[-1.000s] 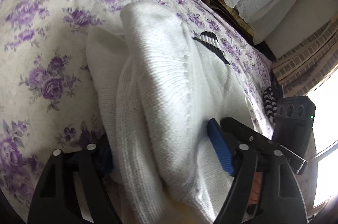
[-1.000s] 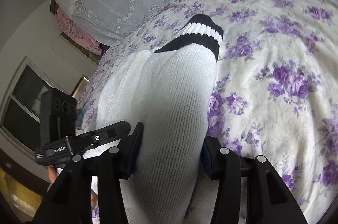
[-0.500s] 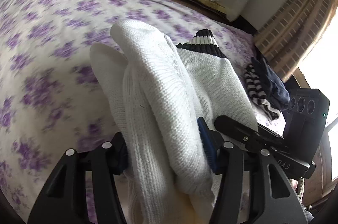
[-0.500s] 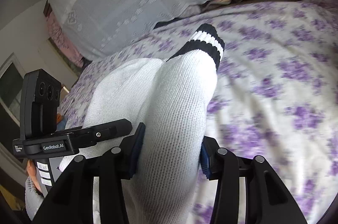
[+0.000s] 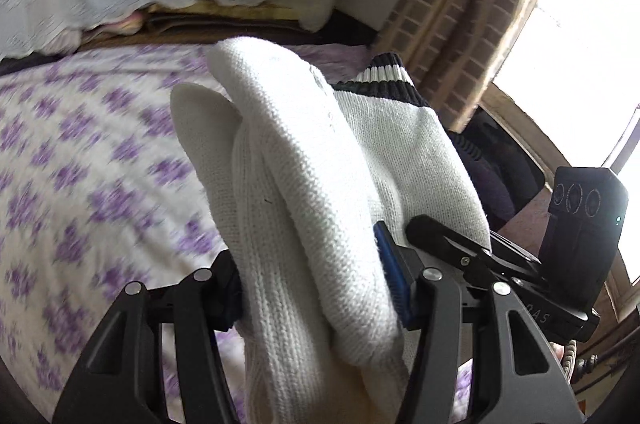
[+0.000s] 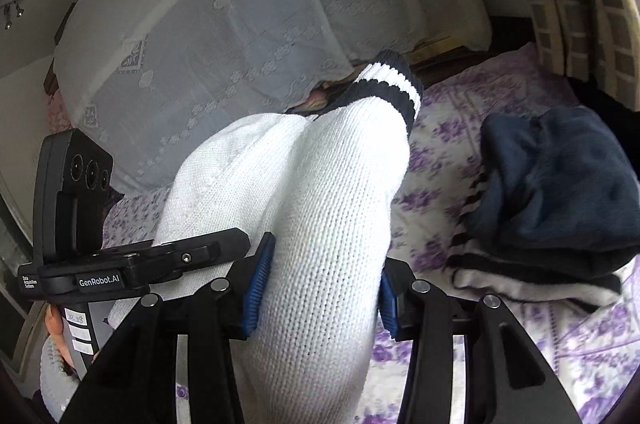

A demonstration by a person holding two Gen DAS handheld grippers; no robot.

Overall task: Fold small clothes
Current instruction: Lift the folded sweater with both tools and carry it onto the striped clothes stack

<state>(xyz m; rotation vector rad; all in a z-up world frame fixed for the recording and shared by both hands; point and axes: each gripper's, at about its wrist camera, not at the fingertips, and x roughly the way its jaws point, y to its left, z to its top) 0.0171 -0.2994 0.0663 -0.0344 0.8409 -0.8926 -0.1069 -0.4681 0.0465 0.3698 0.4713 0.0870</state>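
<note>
A folded white knit sweater (image 5: 320, 184) with a black-and-white striped cuff (image 5: 380, 72) hangs in the air above the purple-flowered bedspread (image 5: 80, 164). My left gripper (image 5: 312, 280) is shut on its thick folded edge, the blue pads pressing both sides. In the right wrist view my right gripper (image 6: 324, 288) is shut on the other end of the same sweater (image 6: 328, 204), whose striped cuff (image 6: 392, 84) points away from me. Each view shows the other gripper's black body beside the bundle.
A pile of dark navy clothes (image 6: 552, 184) lies on a striped garment (image 6: 520, 280) at the right of the bedspread (image 6: 440, 136). Lace-covered pillows (image 6: 240, 24) stand at the head of the bed. A brick-patterned curtain (image 5: 460, 4) and a bright window close off the right.
Both grippers have lifted the sweater off the bedspread and carried it sideways towards the dark clothes pile. The left jaws have narrowed on the fold.
</note>
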